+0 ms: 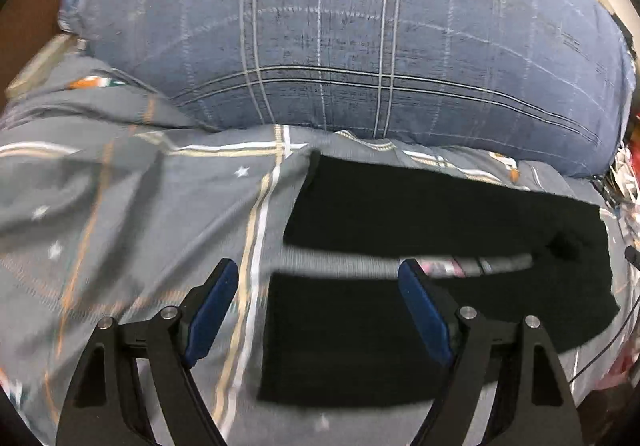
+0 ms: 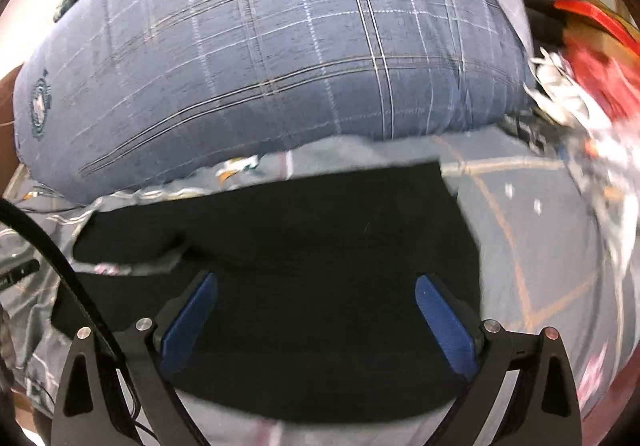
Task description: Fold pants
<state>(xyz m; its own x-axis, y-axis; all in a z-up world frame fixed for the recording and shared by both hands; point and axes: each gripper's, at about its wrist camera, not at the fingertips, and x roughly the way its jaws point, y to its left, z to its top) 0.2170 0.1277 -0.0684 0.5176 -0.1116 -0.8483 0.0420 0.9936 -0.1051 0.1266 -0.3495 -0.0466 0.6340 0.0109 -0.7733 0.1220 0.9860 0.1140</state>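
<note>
The black pants [image 1: 420, 206] lie flat on the grey bed sheet [image 1: 140, 206], just in front of the big blue checked pillow [image 1: 360, 46]. Both pictures are blurry, and the pants are so dark that their folds are hard to see. Red and white things [image 2: 592, 86] beside the pillow are too smeared to name. The left gripper [image 1: 320, 278] has its jaws wide apart and holds nothing. The right gripper [image 2: 316, 294] is wide apart above the pants, empty too.
</note>
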